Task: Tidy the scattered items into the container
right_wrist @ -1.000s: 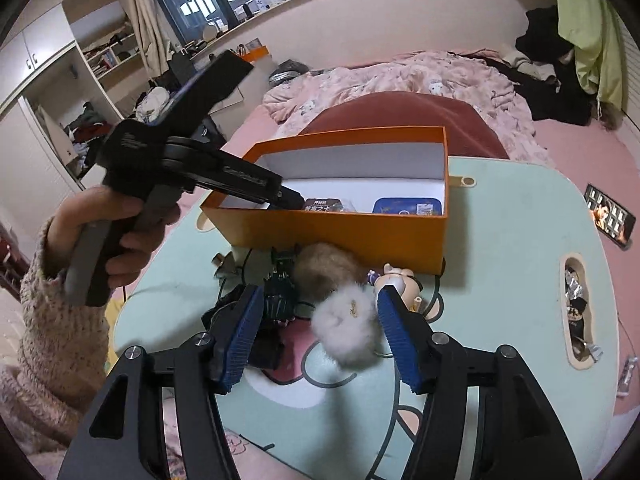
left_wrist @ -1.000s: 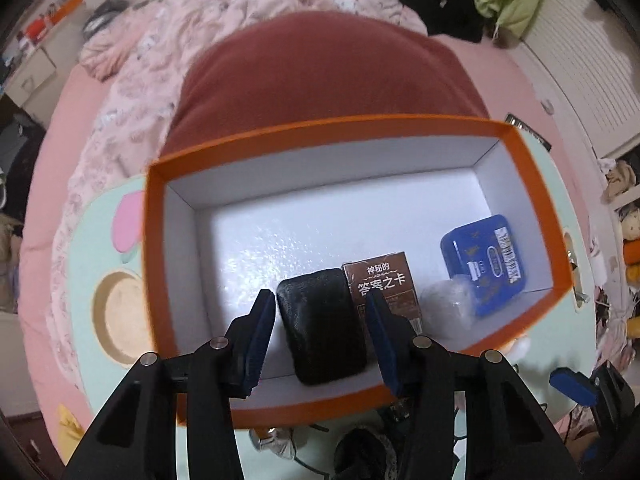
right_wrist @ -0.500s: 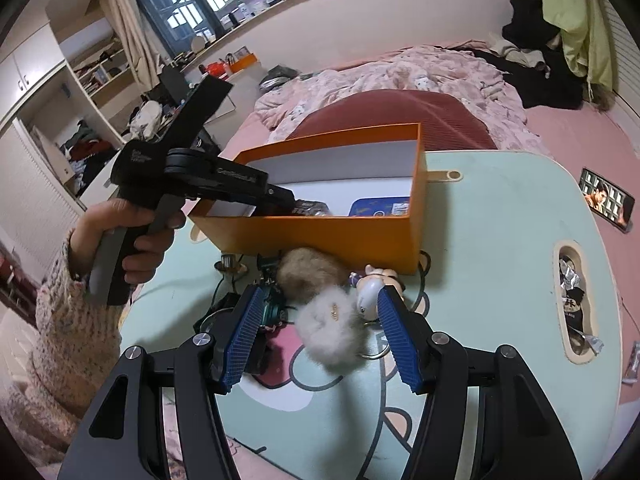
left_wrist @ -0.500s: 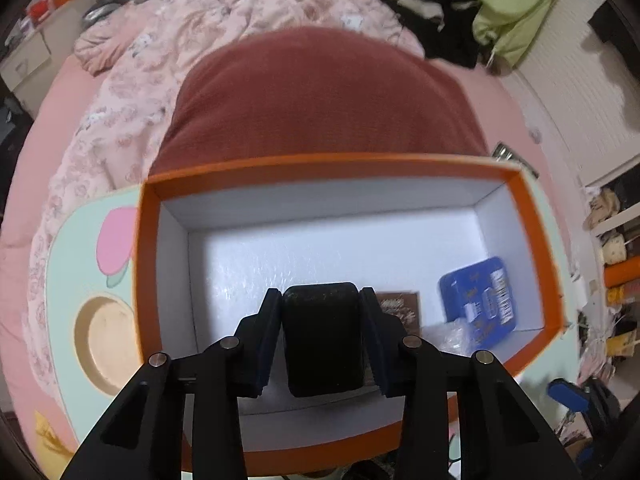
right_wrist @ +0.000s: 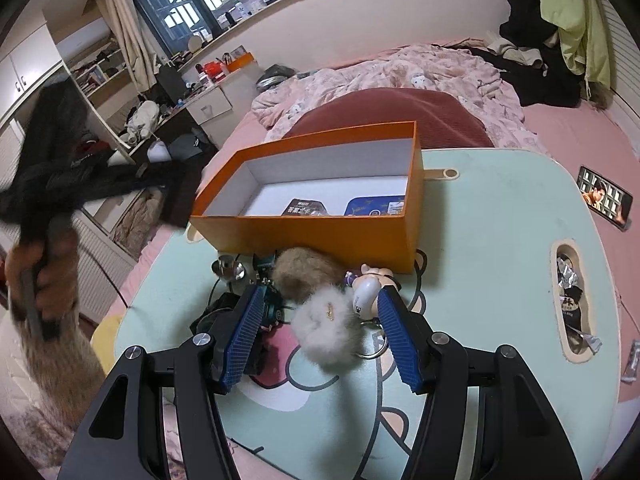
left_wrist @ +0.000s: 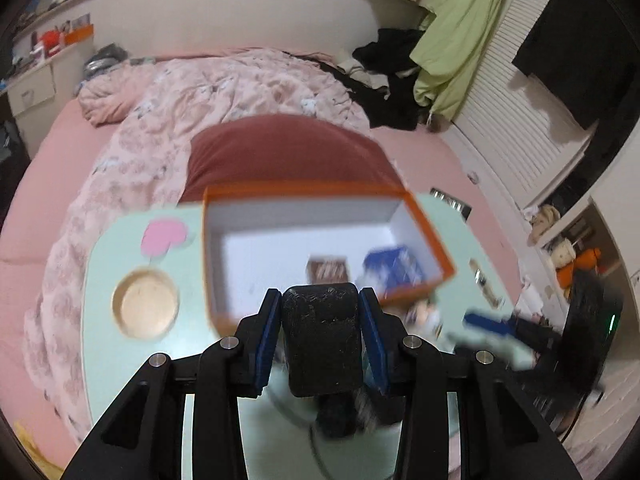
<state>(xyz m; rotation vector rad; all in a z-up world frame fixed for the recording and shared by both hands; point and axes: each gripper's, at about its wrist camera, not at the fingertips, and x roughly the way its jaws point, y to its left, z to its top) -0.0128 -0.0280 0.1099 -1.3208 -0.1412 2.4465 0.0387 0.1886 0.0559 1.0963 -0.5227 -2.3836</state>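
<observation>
Above the near edge of the mint-green desk (right_wrist: 480,240), the left tongs (left_wrist: 320,320) are held clamped on a black rectangular object (left_wrist: 322,336), which is pressed between both blue pads and raised clear of the desk, in front of the orange box (right_wrist: 320,232). From the right wrist view, the left tool is seen only as a dark blur at the left, gripped by a hand (right_wrist: 40,280) in a fuzzy sleeve. The right tongs (right_wrist: 320,328) are held apart, low over the desk's near side, with a white fluffy pompom (right_wrist: 328,328) lying between the fingers; whether it is touched cannot be told. Just behind it, a brown fur ball (right_wrist: 304,276), a small pig figure (right_wrist: 366,288), a metal bell (right_wrist: 228,268) and dark tangled items are gathered against the box's front wall. Inside the box, a brown card pack (right_wrist: 306,206) and a blue tin (right_wrist: 376,206) are lying on the white floor. Beyond the desk, a dark red cushion (right_wrist: 400,108) and a pink quilt (right_wrist: 400,68) are seen on the bed.
</observation>
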